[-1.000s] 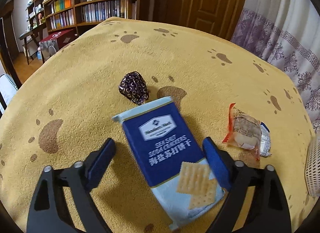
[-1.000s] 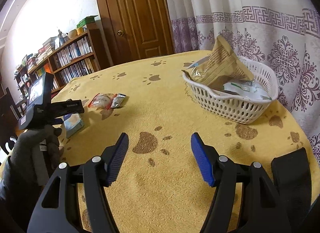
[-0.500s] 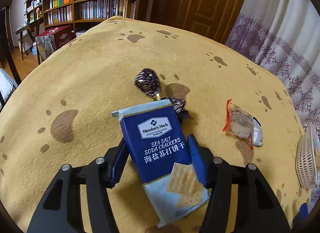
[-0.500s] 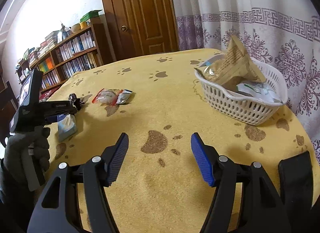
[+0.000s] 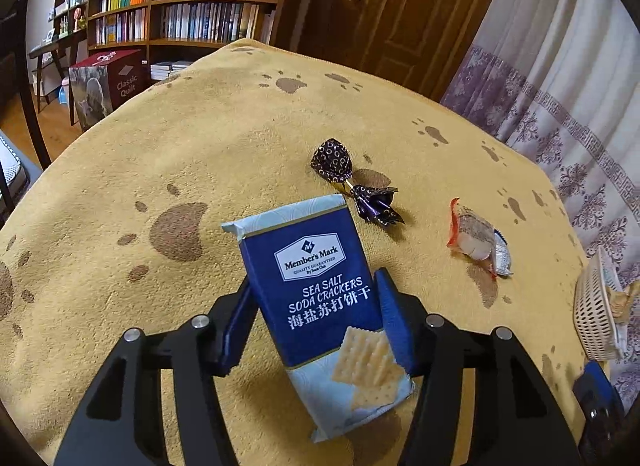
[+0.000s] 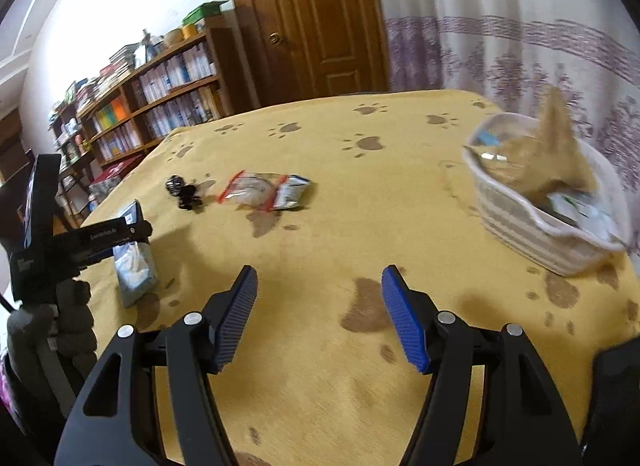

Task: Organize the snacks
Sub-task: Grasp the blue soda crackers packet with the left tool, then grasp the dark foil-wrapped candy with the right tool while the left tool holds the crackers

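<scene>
Left gripper (image 5: pixel 314 308) clamped on the cracker pack (image 5: pixel 320 302), lifted over the yellow paw-print tablecloth (image 5: pixel 200 153). Label reads "Member's Mark", "SEA SALT SODA CRACKERS", plus Chinese text. Just past the pack: dark foil candy (image 5: pixel 352 181); right of that, a red-edged clear snack packet (image 5: pixel 476 238). White basket (image 6: pixel 536 209), holding a tan bag, sits well right of the pack. Right gripper (image 6: pixel 320 314) spread wide, holding nothing. Box (image 5: pixel 106 83) off the table reads "Classic Quilt".

cracker pack (image 5: pixel 316 286) on table (image 5: pixel 200 153), candy (image 5: pixel 352 181) behind, basket (image 6: pixel 532 225) far right
</scene>
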{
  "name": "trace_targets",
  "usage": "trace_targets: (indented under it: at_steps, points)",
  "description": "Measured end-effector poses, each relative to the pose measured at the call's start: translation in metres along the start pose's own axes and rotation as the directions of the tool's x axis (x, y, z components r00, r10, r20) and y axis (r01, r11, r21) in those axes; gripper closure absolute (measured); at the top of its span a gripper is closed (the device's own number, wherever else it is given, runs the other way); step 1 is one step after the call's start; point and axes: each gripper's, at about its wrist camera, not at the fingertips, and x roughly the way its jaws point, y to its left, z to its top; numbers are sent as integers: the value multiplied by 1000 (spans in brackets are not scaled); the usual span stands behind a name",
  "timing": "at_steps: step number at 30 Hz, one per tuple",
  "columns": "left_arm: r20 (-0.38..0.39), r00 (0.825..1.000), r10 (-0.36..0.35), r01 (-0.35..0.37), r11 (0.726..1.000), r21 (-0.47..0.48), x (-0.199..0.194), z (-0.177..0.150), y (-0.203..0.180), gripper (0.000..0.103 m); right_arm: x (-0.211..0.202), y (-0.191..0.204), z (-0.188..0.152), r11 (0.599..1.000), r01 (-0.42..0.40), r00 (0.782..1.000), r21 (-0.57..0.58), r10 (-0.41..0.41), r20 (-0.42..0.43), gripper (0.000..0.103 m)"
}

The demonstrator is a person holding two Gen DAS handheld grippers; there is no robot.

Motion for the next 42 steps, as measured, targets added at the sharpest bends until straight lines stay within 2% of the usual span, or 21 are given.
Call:
trace_targets:
  at_steps: [9, 13, 18, 24, 27, 32, 35, 37, 39, 40, 42]
  points:
    - [36, 999, -24, 25, 999, -40, -14, -1, 16, 46, 46, 34, 37, 996, -77, 996, -51, 74, -57, 36]
    - [61, 998, -16, 20, 998, -58, -23, 0, 24, 47, 79, 67, 52, 985, -140, 987, -104, 130, -92, 36]
    - [89, 996, 6, 2, 996, -86, -31, 0, 34, 51, 117, 107, 68, 964, -168, 982, -205, 146, -117, 37]
    - [65, 998, -4, 12, 993, -119, -28, -1, 41, 51, 160, 141, 84, 943, -245, 961, -226, 204, -189, 37]
    - [48, 999, 26, -19, 991, -129, -23, -3, 42, 51, 177, 158, 91, 927, -295, 943, -231, 244, -225, 42]
    - [15, 998, 53, -50, 989, -136, -16, -6, 43, 51, 209, 179, 98, 919, -315, 929, -237, 247, -276, 60]
    - [-3, 998, 57, -57, 987, -149, -11, -7, 47, 51, 223, 187, 99, 916, -314, 926, -249, 238, -294, 62]
    - [-5, 999, 51, -51, 986, -159, -11, -7, 49, 50, 228, 193, 98, 912, -302, 932, -278, 222, -286, 62]
    - [-6, 999, 38, -38, 986, -161, -11, -8, 50, 45, 228, 196, 96, 908, -279, 942, -313, 197, -271, 70]
    - [-6, 1000, 26, -26, 987, -161, -11, -9, 50, 38, 227, 196, 96, 907, -278, 943, -316, 196, -268, 71]
    - [-3, 1000, 12, -12, 987, -161, -12, -8, 49, 31, 223, 190, 96, 916, -260, 950, -305, 185, -252, 72]
